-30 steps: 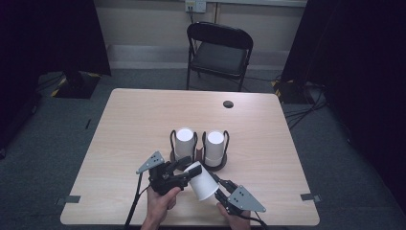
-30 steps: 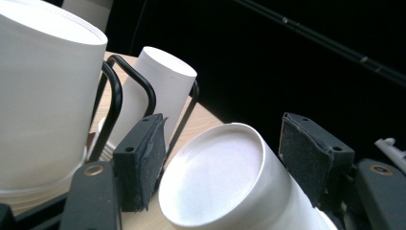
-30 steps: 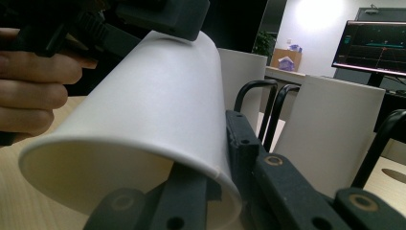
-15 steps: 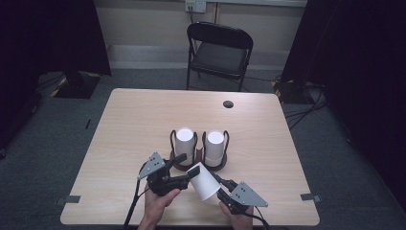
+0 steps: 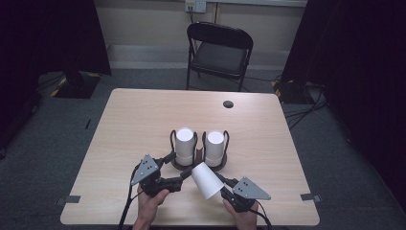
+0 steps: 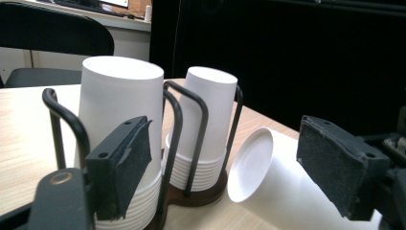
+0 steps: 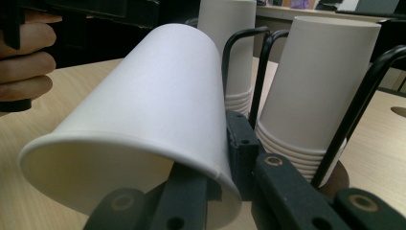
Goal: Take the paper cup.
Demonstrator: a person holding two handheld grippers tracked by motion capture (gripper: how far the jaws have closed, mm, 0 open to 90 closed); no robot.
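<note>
1. My right gripper (image 5: 221,184) is clamped on the rim of a single paper cup (image 5: 204,180), one jaw inside the mouth and one outside, as the right gripper view shows. The cup is tilted, base pointing up and toward the left gripper.

2. My left gripper (image 5: 184,178) has its jaws apart, holding nothing. In the left gripper view the cup's base sits between the two pads, nearer the right-hand pad (image 6: 337,167); I cannot tell for sure whether it touches that pad or hangs just off it.

3. Just ahead of both grippers stands the wire cup holder (image 5: 172,140), with two stacks of upside-down cups: the left stack (image 5: 185,146) and the right stack (image 5: 214,147). Each stack sits well down in its loop.

4. My judgement of progress: one cup is free of the stacks and held in the air, so the separating part looks done. What is left is either to hand it to the left gripper or to set it down on the table (image 5: 119,143). No loose cup stands on the table yet.
</note>
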